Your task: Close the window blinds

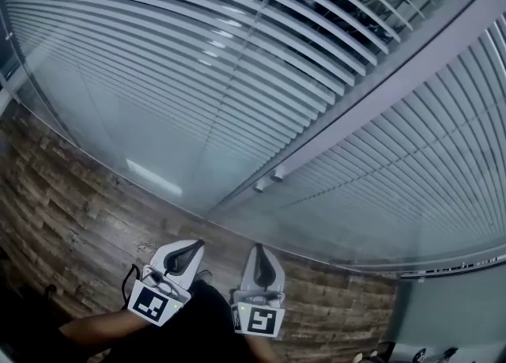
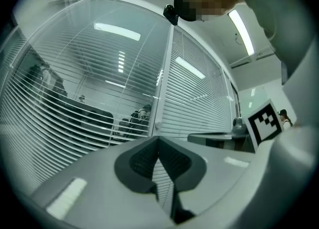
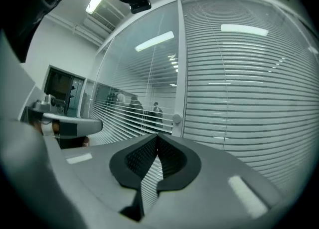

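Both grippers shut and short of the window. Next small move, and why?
Probably move the right gripper forward toward the knob on the frame between the panes; it likely tilts the slats. The left pane's blinds are tilted open, with people visible through them. The left gripper is also shut and empty.

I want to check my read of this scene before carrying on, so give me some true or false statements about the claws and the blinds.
1. The left claw and right claw are both shut and empty. True.
2. The left claw grips the knob on the frame. False: it is apart from the knob and touches nothing.
3. People show through the left-hand blind. True.
4. The right-hand blind is raised, leaving bare glass. False: its slats cover the pane, turned nearly flat.
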Demonstrator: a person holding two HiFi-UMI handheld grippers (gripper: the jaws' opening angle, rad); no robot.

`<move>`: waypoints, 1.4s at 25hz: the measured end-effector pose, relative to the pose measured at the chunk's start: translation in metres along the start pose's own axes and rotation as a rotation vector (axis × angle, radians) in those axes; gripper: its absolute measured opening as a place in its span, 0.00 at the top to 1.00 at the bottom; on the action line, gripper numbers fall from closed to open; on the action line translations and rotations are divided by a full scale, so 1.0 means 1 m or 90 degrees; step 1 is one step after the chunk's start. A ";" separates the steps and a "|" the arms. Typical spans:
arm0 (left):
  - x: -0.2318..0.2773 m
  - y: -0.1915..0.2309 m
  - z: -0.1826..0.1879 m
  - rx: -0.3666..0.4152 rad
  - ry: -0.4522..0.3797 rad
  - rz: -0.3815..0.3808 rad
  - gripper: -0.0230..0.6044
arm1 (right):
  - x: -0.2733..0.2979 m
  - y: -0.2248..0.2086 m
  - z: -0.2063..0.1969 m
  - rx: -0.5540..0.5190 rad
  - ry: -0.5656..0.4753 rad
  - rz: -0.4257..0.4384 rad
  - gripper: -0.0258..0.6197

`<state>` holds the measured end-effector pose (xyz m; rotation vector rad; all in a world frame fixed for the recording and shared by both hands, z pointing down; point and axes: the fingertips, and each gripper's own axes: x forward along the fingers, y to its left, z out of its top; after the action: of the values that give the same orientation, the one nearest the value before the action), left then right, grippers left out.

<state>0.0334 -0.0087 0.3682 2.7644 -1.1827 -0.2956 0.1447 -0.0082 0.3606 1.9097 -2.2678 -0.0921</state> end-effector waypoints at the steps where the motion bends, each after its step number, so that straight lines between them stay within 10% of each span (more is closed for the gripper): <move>1: 0.002 0.000 0.001 -0.006 -0.002 0.005 0.97 | 0.006 -0.002 0.007 0.013 -0.007 0.006 0.96; 20: 0.027 0.037 0.006 0.012 0.000 0.035 0.97 | 0.123 -0.051 0.025 0.129 -0.019 -0.072 0.72; 35: 0.040 0.042 -0.036 0.022 0.012 -0.006 0.97 | 0.141 -0.065 -0.024 0.136 -0.009 -0.124 0.76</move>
<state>0.0394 -0.0655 0.4056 2.7967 -1.1827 -0.2519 0.1895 -0.1564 0.3874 2.2411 -2.1700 0.1181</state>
